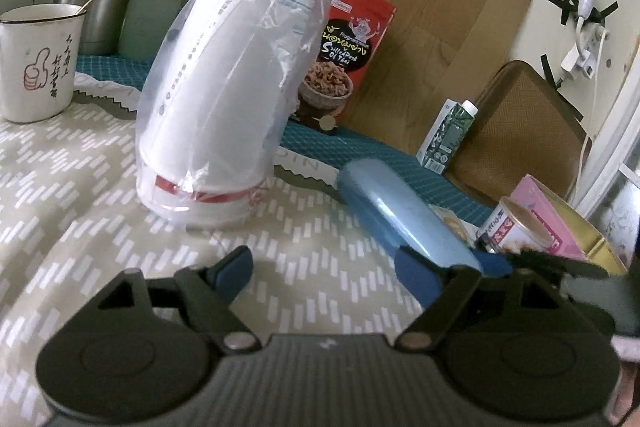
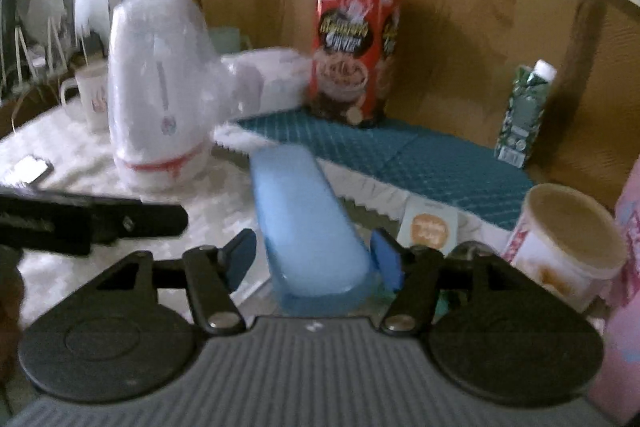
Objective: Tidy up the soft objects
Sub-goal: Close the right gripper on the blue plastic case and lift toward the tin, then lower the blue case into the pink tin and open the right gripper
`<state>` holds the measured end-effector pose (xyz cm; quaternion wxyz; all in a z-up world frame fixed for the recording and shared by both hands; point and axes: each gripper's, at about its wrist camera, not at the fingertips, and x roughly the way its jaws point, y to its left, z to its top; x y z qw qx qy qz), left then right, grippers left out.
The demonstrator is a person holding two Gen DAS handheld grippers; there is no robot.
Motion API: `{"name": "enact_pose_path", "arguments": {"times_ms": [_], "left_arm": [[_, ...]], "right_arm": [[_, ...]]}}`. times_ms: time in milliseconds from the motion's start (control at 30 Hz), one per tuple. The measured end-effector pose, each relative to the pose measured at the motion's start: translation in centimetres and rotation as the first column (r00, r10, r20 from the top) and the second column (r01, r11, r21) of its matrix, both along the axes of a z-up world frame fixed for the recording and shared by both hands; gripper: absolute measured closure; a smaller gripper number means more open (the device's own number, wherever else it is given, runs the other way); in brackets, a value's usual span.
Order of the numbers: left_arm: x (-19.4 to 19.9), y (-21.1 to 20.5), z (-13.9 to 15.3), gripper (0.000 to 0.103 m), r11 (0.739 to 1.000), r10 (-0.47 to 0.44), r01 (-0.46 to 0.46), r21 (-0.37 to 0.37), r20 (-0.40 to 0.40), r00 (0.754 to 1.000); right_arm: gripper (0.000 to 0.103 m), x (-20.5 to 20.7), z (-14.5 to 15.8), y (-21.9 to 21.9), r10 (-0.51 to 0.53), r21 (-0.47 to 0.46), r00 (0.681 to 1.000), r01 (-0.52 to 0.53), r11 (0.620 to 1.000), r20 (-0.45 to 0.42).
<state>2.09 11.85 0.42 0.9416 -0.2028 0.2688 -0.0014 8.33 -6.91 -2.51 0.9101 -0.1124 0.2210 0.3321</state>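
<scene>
1. The near end of the light-blue oblong case [image 2: 310, 227] is being framed between the open blue fingers [image 2: 386, 259] of the right gripper [image 2: 314, 259]; contact cannot be told through the blur.
2. Its long axis is running away, toward the far left.
3. The left gripper [image 1: 324, 277] is being held wide and empty on the chevron cloth [image 1: 80, 207]; the case [image 1: 404, 215] is lying to its right, the bagged cup stack [image 1: 216, 99] further off.
</scene>
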Motion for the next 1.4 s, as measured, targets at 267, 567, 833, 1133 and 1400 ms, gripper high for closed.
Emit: {"name": "enact_pose_path", "arguments": {"times_ms": [267,567,833,1133,1400], "left_arm": [[0.1,-0.3,0.1,0.017,1.000,-0.012,0.012,0.014,-0.006,1.000],[0.2,-3.5,0.7,0.007,0.986,-0.168,0.168,0.005,-0.008,0.986],[1.2,-10.7,1.2,0.006,0.913,-0.407,0.406,-0.041,-0.035,0.913],[1.3,-15.3,0.2,0.021,0.859,-0.510,0.512,-0.004,-0.091,0.855],[2.0,-18.7,5.7,0.025,0.824,-0.566,0.564,0.058,0.009,0.825]], "right_arm": [[0.046,-5.1,-0.5,-4.2,0.033,0.020,0.999,-0.033,0.999,-0.011],[0.038,-12.5,-2.2,-12.9,-0.125,-0.031,0.987,0.128,0.991,0.097],[0.030,-13.3,-2.4,-16.0,-0.210,0.036,0.973,0.208,0.977,0.096],[0.034,-12.7,-3.7,-15.3,-0.184,0.049,0.981,0.181,0.982,0.063],[0.036,-14.3,-1.5,-17.7,-0.260,0.149,0.956,0.239,0.959,0.137]]}}
